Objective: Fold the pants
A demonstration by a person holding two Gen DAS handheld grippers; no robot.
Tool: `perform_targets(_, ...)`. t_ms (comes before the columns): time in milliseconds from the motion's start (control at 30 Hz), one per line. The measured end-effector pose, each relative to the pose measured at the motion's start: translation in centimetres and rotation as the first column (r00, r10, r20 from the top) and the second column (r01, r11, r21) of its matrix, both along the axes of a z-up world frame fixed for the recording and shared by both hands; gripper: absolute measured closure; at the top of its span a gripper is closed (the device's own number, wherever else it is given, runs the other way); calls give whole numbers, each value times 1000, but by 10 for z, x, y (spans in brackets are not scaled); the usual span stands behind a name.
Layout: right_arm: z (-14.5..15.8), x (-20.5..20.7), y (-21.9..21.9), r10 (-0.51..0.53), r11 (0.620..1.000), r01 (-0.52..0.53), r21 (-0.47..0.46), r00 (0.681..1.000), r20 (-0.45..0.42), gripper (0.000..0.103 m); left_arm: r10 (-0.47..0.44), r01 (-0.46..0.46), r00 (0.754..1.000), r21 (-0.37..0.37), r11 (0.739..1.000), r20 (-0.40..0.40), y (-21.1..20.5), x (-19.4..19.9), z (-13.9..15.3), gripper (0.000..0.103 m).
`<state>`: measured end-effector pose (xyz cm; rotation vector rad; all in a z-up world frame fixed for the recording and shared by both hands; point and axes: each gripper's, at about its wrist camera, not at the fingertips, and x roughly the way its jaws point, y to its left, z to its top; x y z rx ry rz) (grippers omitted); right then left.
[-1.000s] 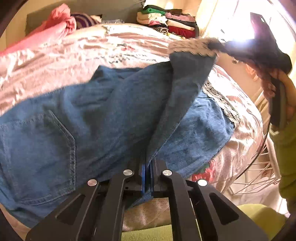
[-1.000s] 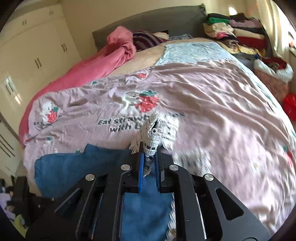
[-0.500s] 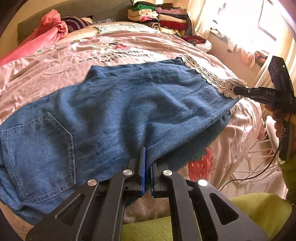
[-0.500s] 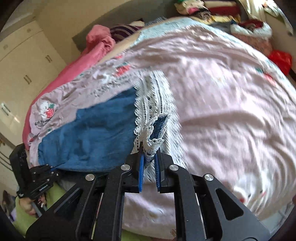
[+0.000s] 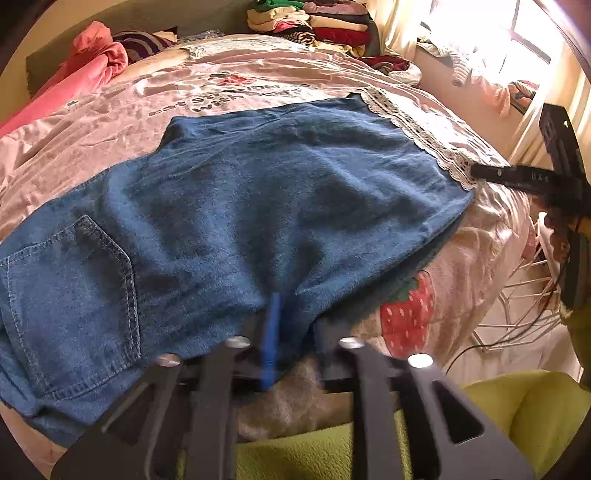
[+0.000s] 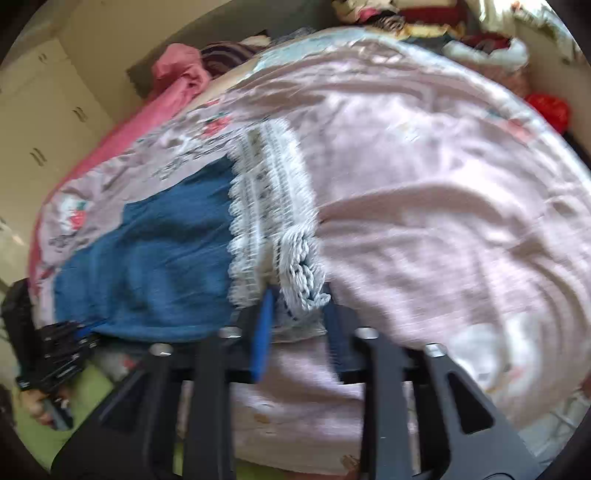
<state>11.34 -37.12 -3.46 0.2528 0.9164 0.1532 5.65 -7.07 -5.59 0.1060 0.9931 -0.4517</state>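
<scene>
On the pink strawberry-print bedspread [image 5: 110, 136] lay one pair of blue denim pants [image 5: 258, 206], folded over on itself and spread flat near the bed's front edge.

Item, pants: back pocket [image 5: 70, 295] at the end farthest from the lace; white lace hem trim [image 5: 417, 133] at the opposite end; lower front edge hanging slightly over the bedspread's edge. A second layer of denim showed beneath the upper one at the lace-side corner.

Item, left gripper [image 5: 295, 328]: at the pants' front edge, about midway along it. Jaws opening, partly apart; denim edge lay between the fingers, with the blue pad [image 5: 271, 332] showing against the cloth. Pads no longer pressed on it.

Item, right gripper [image 6: 299, 325]: at the pants' lace corner, its black body [image 5: 517, 177] reaching in from the side beyond the lace. Jaws opening, partly apart; a bunched fold of lace trim [image 6: 299, 266] sat between the fingers, loose rather than pinched. View blurred.

Item, surroundings relative to the pants: crumpled pink blanket [image 5: 96, 55] beyond them toward the headboard; stack of folded clothes [image 5: 314, 18] beyond the lace end, at the bed's far corner; white wire rack [image 5: 524, 306] beside the bed past the lace end; yellow-green fabric [image 5: 517, 406] below the front edge.
</scene>
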Motion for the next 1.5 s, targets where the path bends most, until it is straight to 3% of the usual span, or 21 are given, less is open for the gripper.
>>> perform_targets(67, 11, -4, -3, -10, 1000, 11, -7, 999, 32, 74, -11, 11, 1000, -6, 1000, 9, 1, -7, 2, 55)
perform_targets(200, 29, -7, 16, 78, 997, -76, -23, 992, 100, 65, 8, -7, 1000, -51, 999, 18, 14, -20, 11, 53)
perform_targets(233, 29, -6, 25, 113, 993, -111, -30, 988, 104, 64, 24, -22, 999, -82, 996, 21, 22, -23, 16, 51)
perform_targets(300, 25, -2, 41, 169, 985, -164, -63, 981, 99, 58, 89, -81, 995, -132, 988, 53, 44, -30, 31, 34)
perform_targets(367, 18, 3, 55, 212, 973, -203, -108, 974, 81, 56, 163, -149, 983, -145, 978, 89, 69, -35, 42, 32)
perform_targets(467, 6, 10, 64, 233, 965, -227, -128, 972, 39, 54, 352, -336, 927, -135, 932, 128, 119, -40, 54, 16)
perform_targets(533, -4, 15, 63, 228, 967, -226, -115, 974, 5, 53, 484, -471, 865, -119, 874, 130, 153, -39, 53, 9)
perform_targets(633, -11, 16, 59, 227, 969, -227, -97, 974, -14, 51, 613, -600, 784, -135, 788, 96, 192, -33, 41, 6)
perform_targets(700, -12, 16, 58, 232, 969, -233, -80, 973, -16, 47, 650, -635, 760, -183, 751, 29, 208, -24, 28, 6)
perform_targets(733, -12, 16, 59, 236, 969, -236, -79, 972, -16, 46, 653, -641, 758, -190, 744, -2, 211, -20, 20, 6)
perform_targets(767, -12, 16, 60, 238, 968, -238, -82, 971, -17, 45, 650, -640, 760, -191, 744, -15, 210, -15, 15, 9)
perform_targets(800, -13, 16, 62, 243, 966, -244, -87, 970, -19, 42, 642, -634, 767, -184, 752, -17, 205, -10, 10, 34)
perform_targets(833, -14, 16, 64, 248, 964, -249, -93, 969, -23, 42, 636, -629, 771, -177, 757, -21, 203, -7, 7, 52)
perform_targets(900, -17, 16, 65, 252, 962, -253, -104, 967, -30, 41, 637, -628, 771, -160, 761, 4, 197, -3, 10, 56)
perform_targets(1000, -18, 13, 66, 256, 960, -258, -105, 966, -33, 41, 640, -620, 766, -194, 760, 60, 203, -4, 28, 58)
perform_targets(1100, -19, 12, 67, 260, 959, -262, -106, 965, -37, 41, 645, -625, 755, -168, 762, 119, 212, -8, 37, 59)
perform_targets(1167, -20, 12, 68, 260, 958, -263, -113, 965, -38, 41, 646, -629, 758, -156, 761, 94, 214, -1, 27, 58)
perform_targets(1267, -22, 12, 70, 265, 955, -268, -128, 963, -39, 40, 653, -643, 756, -128, 755, 53, 218, 1, 7, 48)
perform_targets(1333, -22, 12, 70, 268, 954, -270, -128, 963, -38, 40, 666, -655, 745, -153, 740, 35, 222, 0, 2, 43)
perform_targets(1400, -22, 12, 69, 270, 954, -272, -123, 962, -35, 39, 677, -664, 735, -165, 729, 32, 226, -5, 5, 33)
perform_targets(1500, -22, 11, 69, 272, 955, -274, -114, 962, -29, 38, 694, -675, 718, -187, 714, 58, 229, -16, 20, 27)
